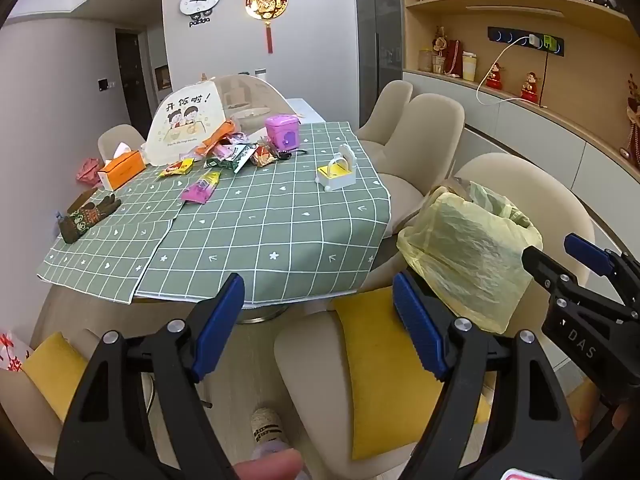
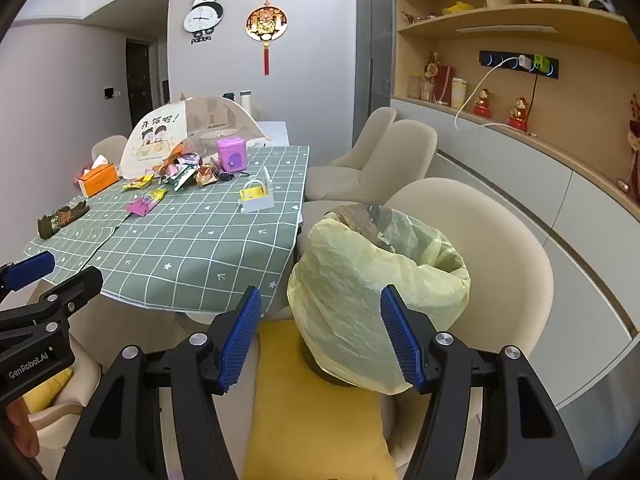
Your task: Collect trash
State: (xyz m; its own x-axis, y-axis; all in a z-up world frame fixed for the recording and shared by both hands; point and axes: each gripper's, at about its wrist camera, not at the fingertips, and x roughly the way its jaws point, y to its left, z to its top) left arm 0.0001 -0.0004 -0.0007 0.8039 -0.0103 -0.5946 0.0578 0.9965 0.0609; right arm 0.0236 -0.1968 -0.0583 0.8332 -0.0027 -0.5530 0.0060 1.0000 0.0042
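Observation:
A pile of snack wrappers [image 1: 236,152] [image 2: 180,172] lies at the far side of the green checked tablecloth [image 1: 248,232] [image 2: 192,240]. A pink and yellow packet [image 1: 200,188] [image 2: 146,202] lies apart, nearer to me. A bin lined with a yellow bag [image 1: 468,248] [image 2: 372,280] stands on a cream chair at the right. My left gripper [image 1: 318,324] is open and empty, short of the table's near edge. My right gripper [image 2: 320,332] is open and empty, close before the bag. Each gripper shows at the edge of the other's view.
On the table stand an orange tissue box [image 1: 122,170], a purple toy box [image 1: 282,132], a white holder with a yellow card [image 1: 338,174], a mesh food cover [image 1: 188,124] and knitted gloves [image 1: 86,216]. Cream chairs [image 1: 428,136] ring the table; yellow cushions [image 2: 312,416] lie on the near ones.

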